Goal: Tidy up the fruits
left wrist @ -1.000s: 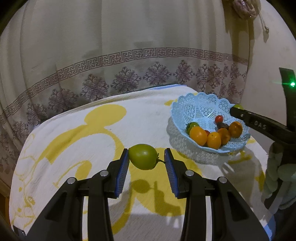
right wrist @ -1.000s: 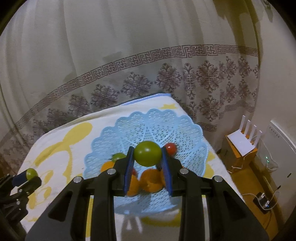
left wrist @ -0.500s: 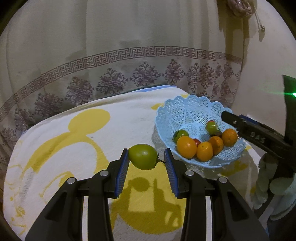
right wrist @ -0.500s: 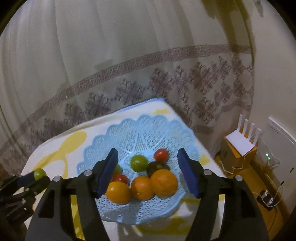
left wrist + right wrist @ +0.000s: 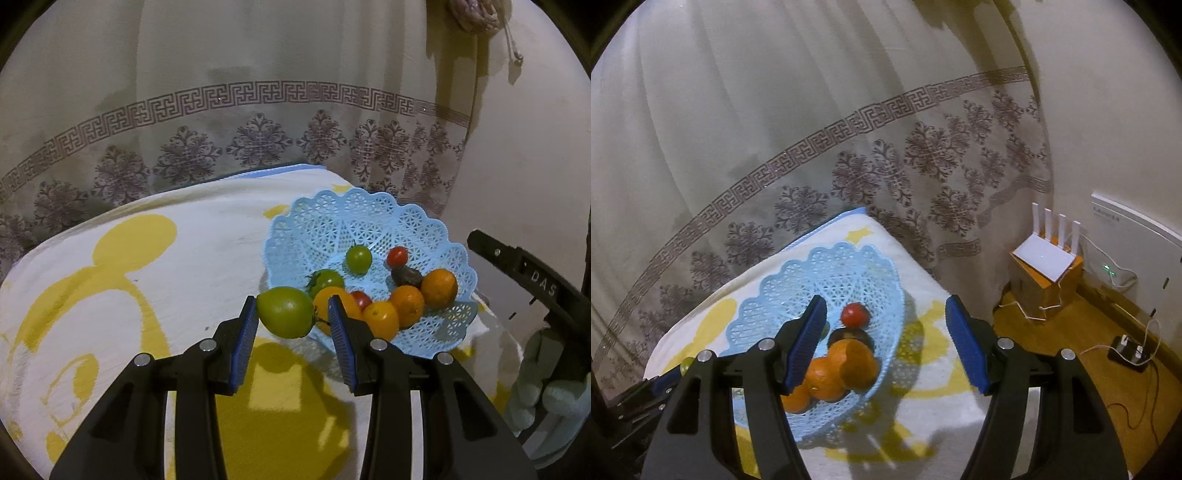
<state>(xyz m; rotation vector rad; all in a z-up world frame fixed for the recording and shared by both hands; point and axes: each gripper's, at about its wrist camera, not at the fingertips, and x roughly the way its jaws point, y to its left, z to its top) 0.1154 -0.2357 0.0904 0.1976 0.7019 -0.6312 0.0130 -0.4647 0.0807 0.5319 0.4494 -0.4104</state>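
— Pinching a green tomato between the blue pads of the left gripper, held above the yellow-and-white cloth just beside the near-left rim of the blue lattice basket.

— And over on the right gripper?

— Spread wide, nothing between the blue pads. Hovering over the basket's right side and the cloth edge.

— Inside the basket?

— From the left wrist view: a small green tomato toward the middle, a small red tomato to its right, a dark fruit just below that. Along the near rim, a row of oranges, touching one another, with another green tomato and a second small red one tucked behind them.

— Same from the right wrist view?

— Partly. Red tomato in plain sight, dark fruit just below it, oranges bunched at the near edge. Rest hidden behind the left finger.

— Around the table?

— Patterned curtain behind. White router on an orange box on the wooden floor at right, with a power strip and cables nearby.
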